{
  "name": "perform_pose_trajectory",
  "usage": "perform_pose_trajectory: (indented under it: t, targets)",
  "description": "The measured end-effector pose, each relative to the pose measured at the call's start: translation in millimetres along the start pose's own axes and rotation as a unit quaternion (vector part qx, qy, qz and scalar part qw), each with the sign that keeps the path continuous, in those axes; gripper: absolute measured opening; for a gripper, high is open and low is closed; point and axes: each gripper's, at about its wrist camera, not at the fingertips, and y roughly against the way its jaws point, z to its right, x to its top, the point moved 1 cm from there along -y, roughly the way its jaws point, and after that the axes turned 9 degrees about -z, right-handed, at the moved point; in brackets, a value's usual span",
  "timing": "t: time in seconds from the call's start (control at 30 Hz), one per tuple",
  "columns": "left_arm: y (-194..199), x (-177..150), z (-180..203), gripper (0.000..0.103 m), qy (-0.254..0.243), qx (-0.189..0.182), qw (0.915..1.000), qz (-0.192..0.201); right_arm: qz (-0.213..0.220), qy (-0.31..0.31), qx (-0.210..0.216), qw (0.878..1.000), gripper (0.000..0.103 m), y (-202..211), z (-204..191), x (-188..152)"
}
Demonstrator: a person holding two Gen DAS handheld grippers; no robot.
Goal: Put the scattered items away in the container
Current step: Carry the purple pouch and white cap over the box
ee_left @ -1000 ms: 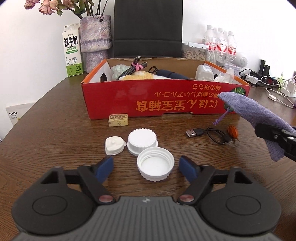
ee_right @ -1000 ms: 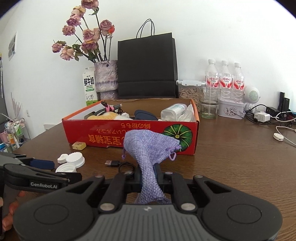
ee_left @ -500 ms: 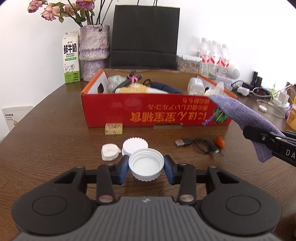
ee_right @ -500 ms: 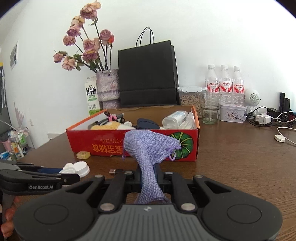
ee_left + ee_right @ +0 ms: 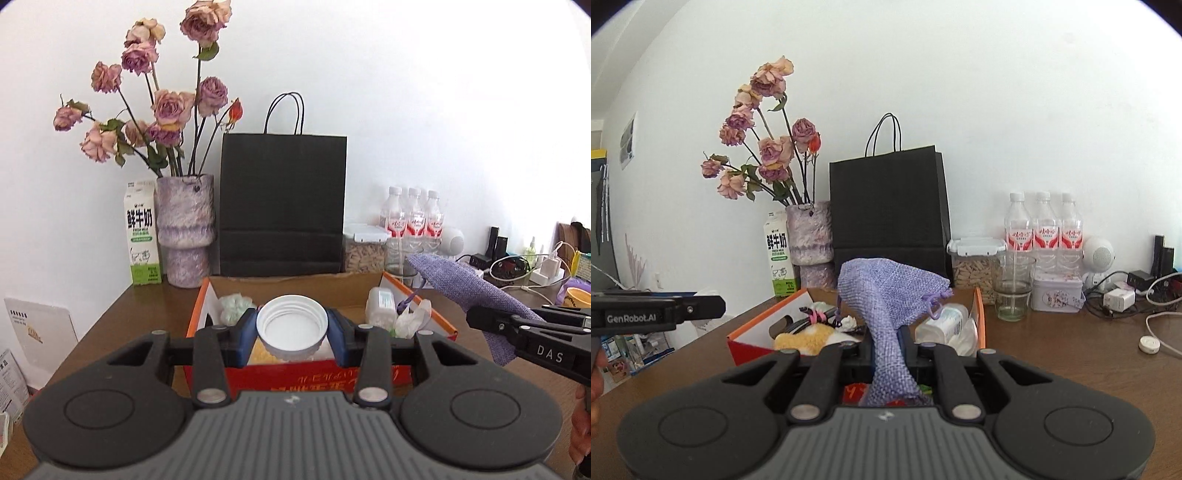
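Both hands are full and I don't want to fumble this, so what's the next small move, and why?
Probably carry the white cap forward over the red box and open the left gripper. Its jaws clamp the cap, lifted in front of the box's near wall. The right gripper grips the purple pouch and can follow.

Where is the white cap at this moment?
In the left wrist view, the white cap sits centre, clamped in the left gripper, before the red box.
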Motion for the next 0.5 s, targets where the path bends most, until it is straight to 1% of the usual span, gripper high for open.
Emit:
perform_pose_trajectory:
  t: [0.13, 0.3, 0.5]
  targets:
    - [-11.4, 18.3, 5.8, 0.041, -0.003, -0.010, 0.9998, 0.017, 0.020, 0.003, -0.004, 1.000, 0.010, -10.6, -4.6, 23.4]
    - [-34.6, 36.1, 8.2, 0.041, 0.007, -0.019, 0.9995, 0.024, 0.038, -0.007, 0.003, 0.999, 0.010, -33.3, -10.9, 47.3]
    - [-71.1, 47.8, 6.3, 0.041, 0.023, -0.020, 0.9991, 0.028, 0.032, -0.021, 0.007, 0.999, 0.010, -75.6, -12.5, 64.5]
